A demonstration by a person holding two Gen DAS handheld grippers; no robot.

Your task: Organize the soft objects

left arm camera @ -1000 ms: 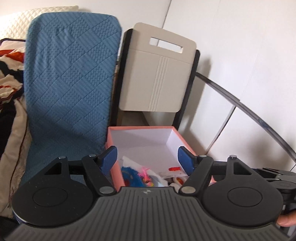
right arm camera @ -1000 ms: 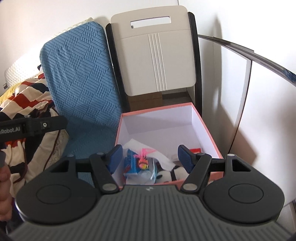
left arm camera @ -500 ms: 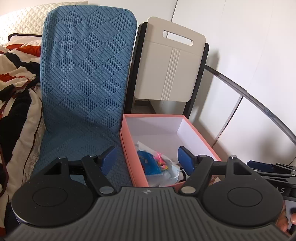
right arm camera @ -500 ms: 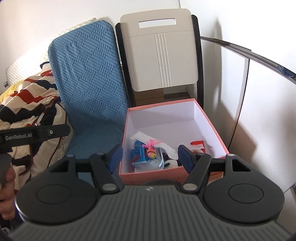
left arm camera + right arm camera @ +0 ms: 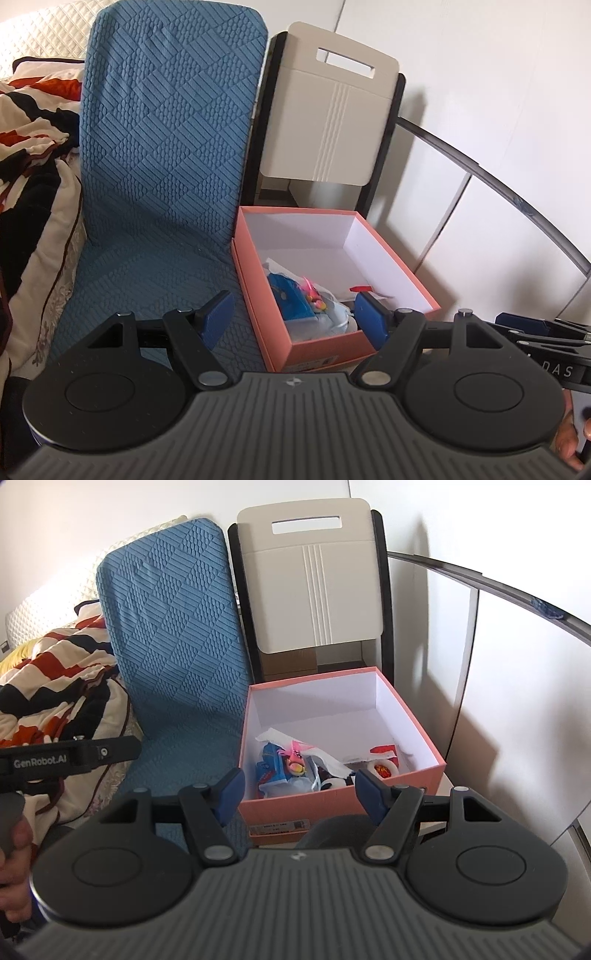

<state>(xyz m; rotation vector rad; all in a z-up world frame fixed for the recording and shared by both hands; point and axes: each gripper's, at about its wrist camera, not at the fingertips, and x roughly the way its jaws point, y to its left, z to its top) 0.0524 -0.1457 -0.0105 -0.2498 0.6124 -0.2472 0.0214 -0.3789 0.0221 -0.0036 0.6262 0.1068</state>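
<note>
Both wrist views look forward and down, sharing the pink box [image 5: 325,345] [image 5: 343,806].

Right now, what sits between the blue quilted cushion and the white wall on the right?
The open pink cardboard box holding small soft toys, hard against the blue quilted cushion; the right wrist view shows it best.

The box [image 5: 340,805] was salmon-pink outside and white inside. The toy [image 5: 275,766] in it was blue with a pink tuft. The cushion [image 5: 162,155] was blue, quilted in a diamond pattern. The blanket [image 5: 48,686] was cream with red and black patches. The chair back [image 5: 310,579] was beige, framed in black.
</note>
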